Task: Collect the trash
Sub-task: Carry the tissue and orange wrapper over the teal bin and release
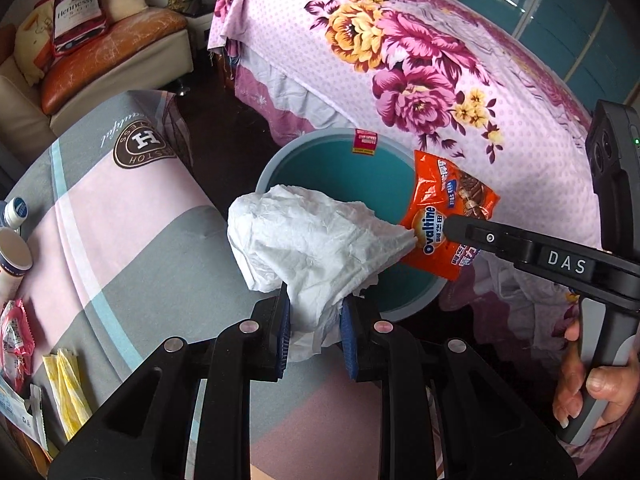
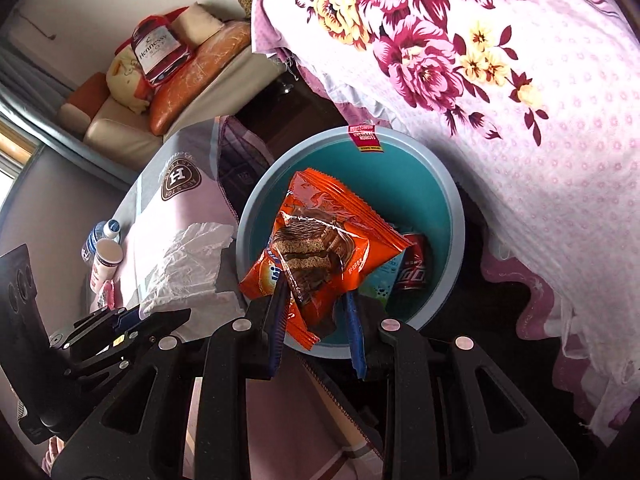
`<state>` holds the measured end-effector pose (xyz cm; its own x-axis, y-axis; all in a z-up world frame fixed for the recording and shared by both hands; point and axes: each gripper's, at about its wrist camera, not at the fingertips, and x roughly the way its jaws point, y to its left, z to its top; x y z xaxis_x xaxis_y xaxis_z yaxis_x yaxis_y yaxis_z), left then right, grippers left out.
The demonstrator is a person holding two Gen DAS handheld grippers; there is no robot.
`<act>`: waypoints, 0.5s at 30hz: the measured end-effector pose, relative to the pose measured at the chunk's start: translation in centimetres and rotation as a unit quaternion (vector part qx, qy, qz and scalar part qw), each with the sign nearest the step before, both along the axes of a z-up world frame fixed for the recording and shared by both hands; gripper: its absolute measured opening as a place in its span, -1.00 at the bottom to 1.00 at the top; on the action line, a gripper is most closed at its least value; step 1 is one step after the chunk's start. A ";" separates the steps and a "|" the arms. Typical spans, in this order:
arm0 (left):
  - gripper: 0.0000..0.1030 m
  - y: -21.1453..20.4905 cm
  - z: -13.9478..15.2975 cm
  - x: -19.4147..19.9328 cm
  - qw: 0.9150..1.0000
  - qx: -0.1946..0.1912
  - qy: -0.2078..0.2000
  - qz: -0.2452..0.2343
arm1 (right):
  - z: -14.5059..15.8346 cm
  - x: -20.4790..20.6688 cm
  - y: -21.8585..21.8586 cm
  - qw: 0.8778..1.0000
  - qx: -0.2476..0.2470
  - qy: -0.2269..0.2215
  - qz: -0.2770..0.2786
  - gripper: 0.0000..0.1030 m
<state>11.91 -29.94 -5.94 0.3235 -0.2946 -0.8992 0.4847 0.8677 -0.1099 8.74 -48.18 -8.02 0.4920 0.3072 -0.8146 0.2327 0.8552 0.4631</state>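
Both grippers tilted down over bin — left gripper pinching tissue, right gripper wrapper.

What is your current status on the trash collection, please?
Left gripper shut on crumpled tissue; right gripper shut on orange Ovaltine wrapper. Both over teal bin. Nothing in the way.

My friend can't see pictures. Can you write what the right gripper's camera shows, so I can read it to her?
The right gripper holds an orange snack wrapper over a round teal bin, which already has a red can inside. Left of the bin, the left gripper holds a crumpled white tissue over the table.
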 end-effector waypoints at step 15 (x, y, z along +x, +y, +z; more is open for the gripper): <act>0.38 -1.8 -1.8 2.0 1.000 0.022 0.001 0.007 | -2.2 1.2 -1.3 1.000 0.000 0.025 -0.008 -0.51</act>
<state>13.88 -31.71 -7.79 0.3256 -0.2503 -0.9118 0.4717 0.8787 -0.0727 9.92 -49.45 -10.19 0.4553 0.2987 -0.8387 0.2703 0.8512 0.4499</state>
